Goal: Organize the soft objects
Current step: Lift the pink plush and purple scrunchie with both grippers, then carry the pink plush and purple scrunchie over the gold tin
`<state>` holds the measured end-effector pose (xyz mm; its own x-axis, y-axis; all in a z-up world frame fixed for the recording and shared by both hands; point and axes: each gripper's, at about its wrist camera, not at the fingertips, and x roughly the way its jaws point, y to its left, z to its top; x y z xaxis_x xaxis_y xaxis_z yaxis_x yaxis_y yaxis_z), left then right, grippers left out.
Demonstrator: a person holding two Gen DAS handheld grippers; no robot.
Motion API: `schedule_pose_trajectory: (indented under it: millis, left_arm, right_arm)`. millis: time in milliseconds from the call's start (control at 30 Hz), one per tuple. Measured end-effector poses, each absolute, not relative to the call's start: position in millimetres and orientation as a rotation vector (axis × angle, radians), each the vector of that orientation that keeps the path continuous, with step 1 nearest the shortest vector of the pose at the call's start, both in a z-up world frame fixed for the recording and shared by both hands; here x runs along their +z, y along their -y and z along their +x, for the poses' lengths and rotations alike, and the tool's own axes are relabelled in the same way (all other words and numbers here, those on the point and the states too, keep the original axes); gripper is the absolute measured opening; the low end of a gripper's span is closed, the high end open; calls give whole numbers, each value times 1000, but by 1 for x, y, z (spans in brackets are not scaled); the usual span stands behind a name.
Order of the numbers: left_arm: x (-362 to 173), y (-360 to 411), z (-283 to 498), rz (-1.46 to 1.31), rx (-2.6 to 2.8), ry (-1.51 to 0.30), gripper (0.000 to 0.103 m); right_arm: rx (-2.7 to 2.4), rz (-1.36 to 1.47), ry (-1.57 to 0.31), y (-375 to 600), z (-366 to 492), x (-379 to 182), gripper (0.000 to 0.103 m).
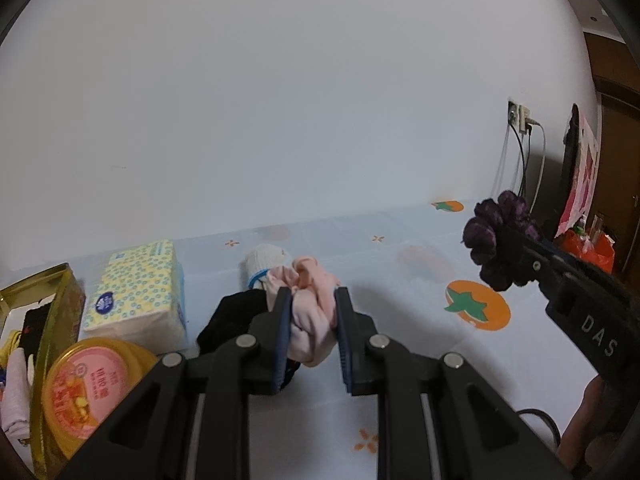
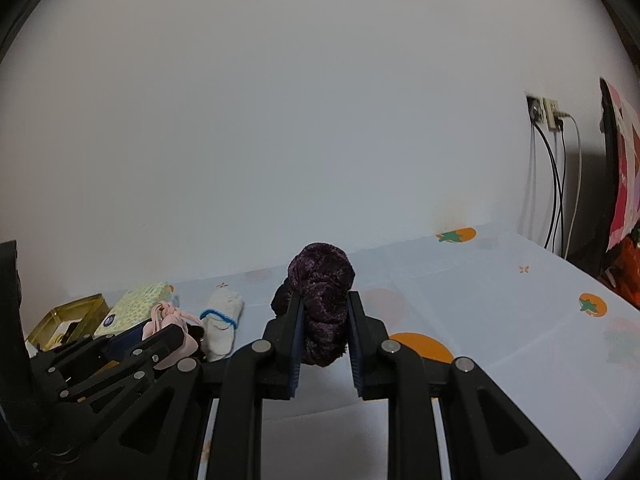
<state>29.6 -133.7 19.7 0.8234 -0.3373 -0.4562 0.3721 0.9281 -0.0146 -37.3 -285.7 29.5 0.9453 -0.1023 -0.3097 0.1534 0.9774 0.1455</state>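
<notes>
My left gripper (image 1: 313, 300) is shut on a bundle of pink cloth (image 1: 310, 320), held above the table. Behind it lie a white sock with a blue band (image 1: 266, 262) and a black cloth (image 1: 230, 320). My right gripper (image 2: 325, 308) is shut on a dark purple fuzzy roll (image 2: 322, 304); in the left wrist view the same purple roll (image 1: 496, 240) shows at the right. The left gripper (image 2: 166, 340) with the pink cloth (image 2: 170, 318) appears at the left of the right wrist view, next to the white sock (image 2: 222, 320).
A gold tin (image 1: 52, 316) with cloths inside stands open at the left, beside a tissue pack (image 1: 140, 292) and an orange-lidded tub (image 1: 88, 392). The tablecloth (image 1: 420, 360) has orange fruit prints. Cables (image 2: 556, 184) hang from a wall socket at the right.
</notes>
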Motion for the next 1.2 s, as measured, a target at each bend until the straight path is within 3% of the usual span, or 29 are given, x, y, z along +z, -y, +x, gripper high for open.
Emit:
schedule_pose_trajectory:
  millis: [233, 1200]
  left_arm:
    - [21, 112, 18, 64, -376, -470, 19]
    - [19, 7, -6, 20, -340, -449, 19]
  right_arm:
    - [-103, 52, -264, 243, -50, 29, 22]
    - [62, 91, -290, 126, -56, 25, 22]
